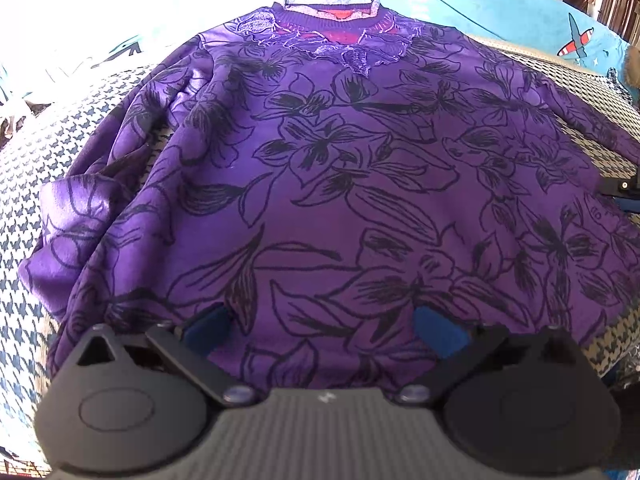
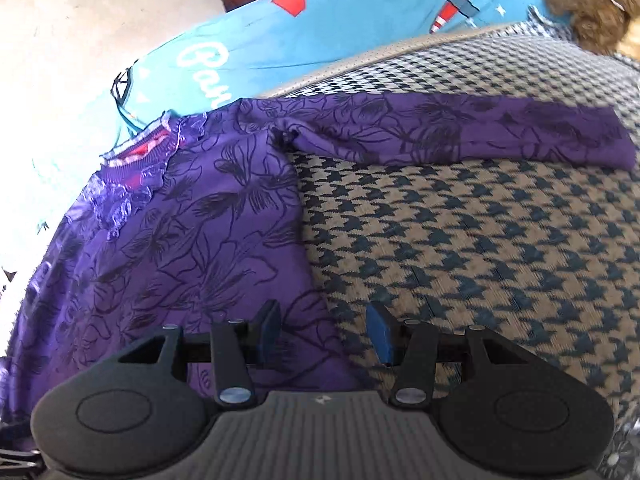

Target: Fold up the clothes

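A purple sweater with black flower outlines lies flat on a houndstooth cover, its lace collar at the far end. My left gripper stands open over the bottom hem, blue pads wide apart with nothing between them. In the right wrist view the sweater body fills the left, and one sleeve stretches out straight to the right. My right gripper is open over the sweater's side edge near the hem. Its tip also shows at the right edge of the left wrist view, as a black piece.
The houndstooth cover spreads bare to the right of the sweater. A blue blanket with airplane prints lies behind the collar. A brown furry thing sits at the far right. White cloth lies at the far left.
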